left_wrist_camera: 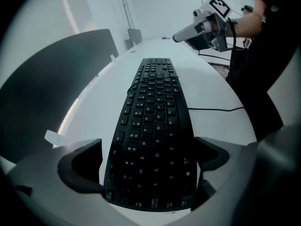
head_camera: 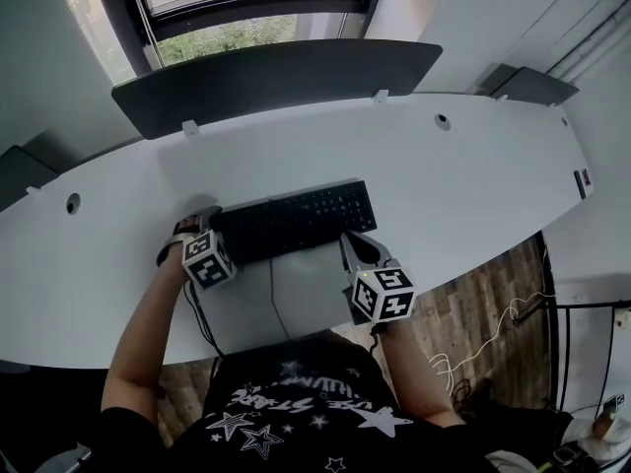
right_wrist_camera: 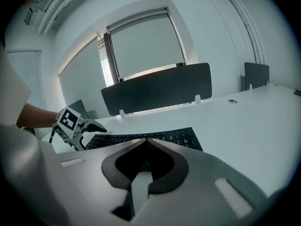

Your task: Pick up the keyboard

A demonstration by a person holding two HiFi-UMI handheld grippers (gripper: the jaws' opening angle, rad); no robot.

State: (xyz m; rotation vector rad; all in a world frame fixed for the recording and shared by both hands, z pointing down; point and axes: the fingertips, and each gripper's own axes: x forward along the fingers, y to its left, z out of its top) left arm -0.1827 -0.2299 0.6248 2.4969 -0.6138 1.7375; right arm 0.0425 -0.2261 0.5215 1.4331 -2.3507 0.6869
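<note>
Black and full-sized, the keyboard (head_camera: 296,220) lies flat on the white desk (head_camera: 463,180), its long side running across in front of the person. The left gripper (head_camera: 194,223) sits at the keyboard's left end. In the left gripper view its jaws stand wide, the keyboard's (left_wrist_camera: 153,126) short end reaches in between them, and each jaw meets one long edge, so the left gripper (left_wrist_camera: 148,147) holds that end across its depth. How firmly it presses cannot be told.

The right gripper (head_camera: 351,242) hangs just off the keyboard's right front corner, apart from it. In the right gripper view its jaws are pressed together with nothing between them, and the right gripper (right_wrist_camera: 145,142) points across the keyboard (right_wrist_camera: 150,138) from the near side.

A thin black cable (left_wrist_camera: 216,108) runs off the keyboard's near edge across the desk. Beyond the keyboard's far edge, at the desk's back rim, a dark divider panel (head_camera: 276,82) stands upright, with a window (head_camera: 246,33) behind it
</note>
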